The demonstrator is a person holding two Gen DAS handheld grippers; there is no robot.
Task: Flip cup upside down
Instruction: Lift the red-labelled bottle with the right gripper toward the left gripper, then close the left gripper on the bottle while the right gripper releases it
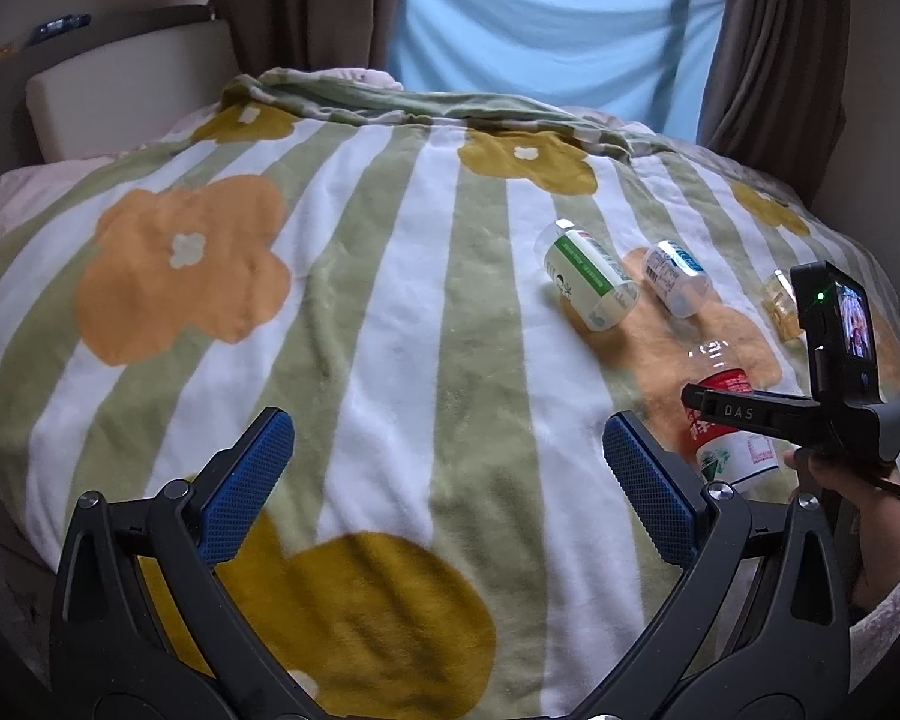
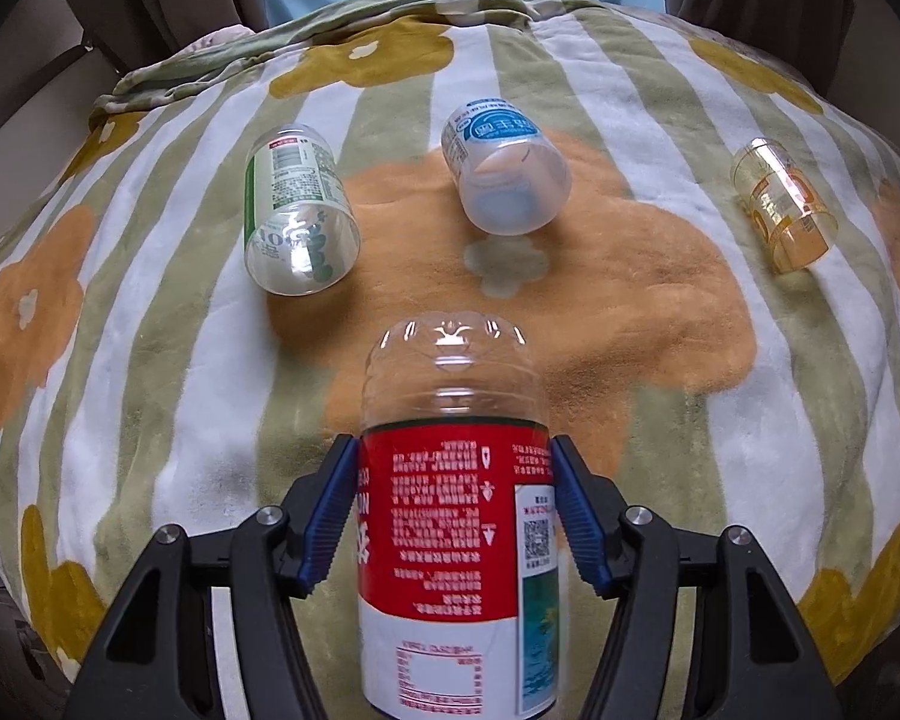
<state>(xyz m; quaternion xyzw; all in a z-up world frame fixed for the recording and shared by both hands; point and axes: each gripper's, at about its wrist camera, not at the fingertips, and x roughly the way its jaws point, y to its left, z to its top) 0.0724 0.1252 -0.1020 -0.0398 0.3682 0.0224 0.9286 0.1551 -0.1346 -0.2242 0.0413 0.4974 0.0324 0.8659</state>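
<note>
A clear plastic cup with a red and white label (image 2: pixel 450 510) sits between the blue pads of my right gripper (image 2: pixel 453 450), which is shut on it. Its closed clear base points away from the camera and the label text reads upside down. In the left wrist view the same red cup (image 1: pixel 729 444) appears at the right, tilted over the blanket, with the right gripper (image 1: pixel 714 414) across it and a hand (image 1: pixel 834 474) behind. My left gripper (image 1: pixel 447 438) hangs open over the blanket, holding nothing, left of the cup.
Three more cups lie on their sides on the striped flower blanket (image 2: pixel 210 420): a green-labelled one (image 2: pixel 297 222), a blue-labelled one (image 2: pixel 504 174) and a yellow one (image 2: pixel 783 204) at the far right. Curtains (image 1: pixel 774 48) and a pale blue sheet (image 1: pixel 540 30) hang behind the bed.
</note>
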